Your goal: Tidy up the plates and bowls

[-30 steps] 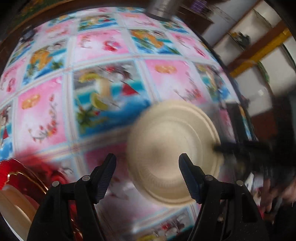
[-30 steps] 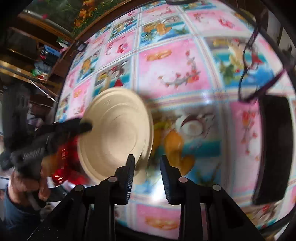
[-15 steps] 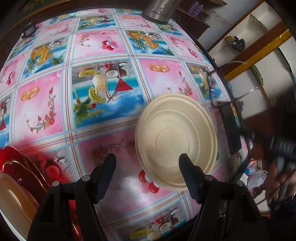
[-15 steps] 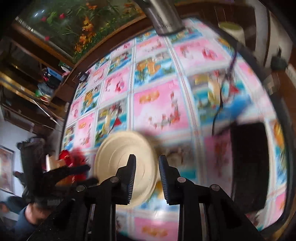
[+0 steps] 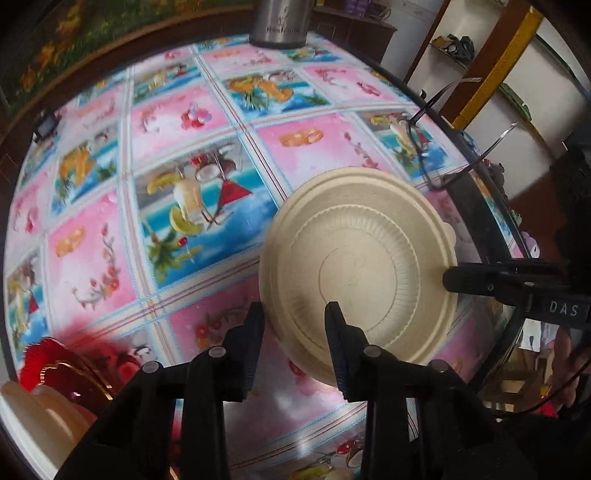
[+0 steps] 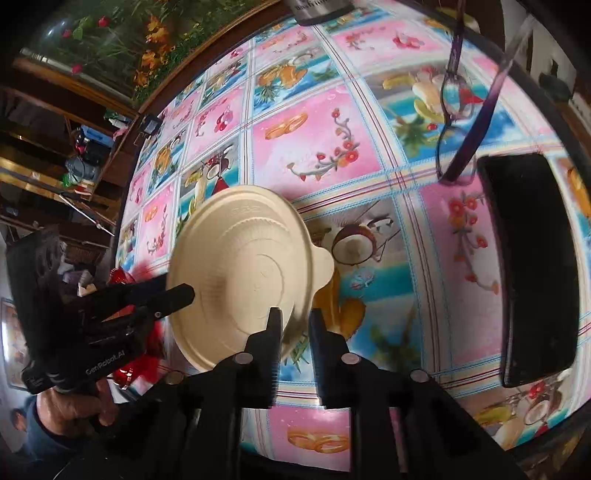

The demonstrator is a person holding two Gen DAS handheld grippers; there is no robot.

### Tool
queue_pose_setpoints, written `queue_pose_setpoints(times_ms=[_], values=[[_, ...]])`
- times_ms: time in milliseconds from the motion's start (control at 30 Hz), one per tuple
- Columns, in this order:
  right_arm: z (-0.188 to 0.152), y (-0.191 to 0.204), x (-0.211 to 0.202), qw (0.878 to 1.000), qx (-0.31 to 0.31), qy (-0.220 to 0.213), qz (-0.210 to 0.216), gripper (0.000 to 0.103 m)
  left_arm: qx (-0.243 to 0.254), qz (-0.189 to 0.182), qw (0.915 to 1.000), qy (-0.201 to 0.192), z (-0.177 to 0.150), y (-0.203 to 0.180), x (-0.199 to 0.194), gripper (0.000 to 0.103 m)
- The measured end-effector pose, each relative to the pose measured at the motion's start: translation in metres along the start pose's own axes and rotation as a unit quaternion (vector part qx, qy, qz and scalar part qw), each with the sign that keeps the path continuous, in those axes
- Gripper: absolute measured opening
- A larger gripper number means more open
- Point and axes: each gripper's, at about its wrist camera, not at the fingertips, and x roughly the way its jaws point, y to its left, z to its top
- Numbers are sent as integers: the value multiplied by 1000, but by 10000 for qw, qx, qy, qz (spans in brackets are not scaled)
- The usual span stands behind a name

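Note:
A beige ribbed paper bowl [image 5: 360, 266] lies upside down on the patterned tablecloth; it also shows in the right wrist view [image 6: 243, 273]. My left gripper [image 5: 294, 317] straddles its near-left rim, jaws partly closed around the edge. My right gripper [image 6: 294, 321] has its narrow jaws around the bowl's near rim, below a small tab [image 6: 323, 262]. Whether either grips the rim firmly is unclear. A red plate [image 5: 62, 358] and a cream bowl [image 5: 33, 421] sit at the lower left.
Eyeglasses [image 6: 454, 110] and a black phone [image 6: 532, 266] lie to the right of the bowl. A steel flask [image 5: 280, 22] stands at the table's far edge. The table's edge [image 5: 484, 236] runs close behind the bowl.
Both grippers moved back in onto the bowl's rim from opposite sides. My left jaws narrowed from wide open. The bowl shifted slightly on the cloth.

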Motion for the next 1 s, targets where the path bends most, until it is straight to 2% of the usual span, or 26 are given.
queue_pose_setpoints(times_ms=[233, 467, 567, 667, 1000], values=[[10, 34, -28, 9988, -396, -234, 168, 15, -167, 148, 9991, -358, -2, 12, -36, 33], [20, 79, -43, 9941, -947, -333, 405, 15, -605, 280, 9949, -758, -18, 39, -87, 33], [24, 104, -46, 9901, -1237, -333, 566, 15, -873, 371, 9906, -980, -32, 55, -115, 38], [26, 133, -44, 9848, -1546, -287, 739, 15, -1134, 549, 9854, -1147, -46, 72, -136, 38], [23, 231, -9, 9611, -2462, 84, 1249, 15, -2074, 1050, 9632, -1350, -111, 130, -181, 40]])
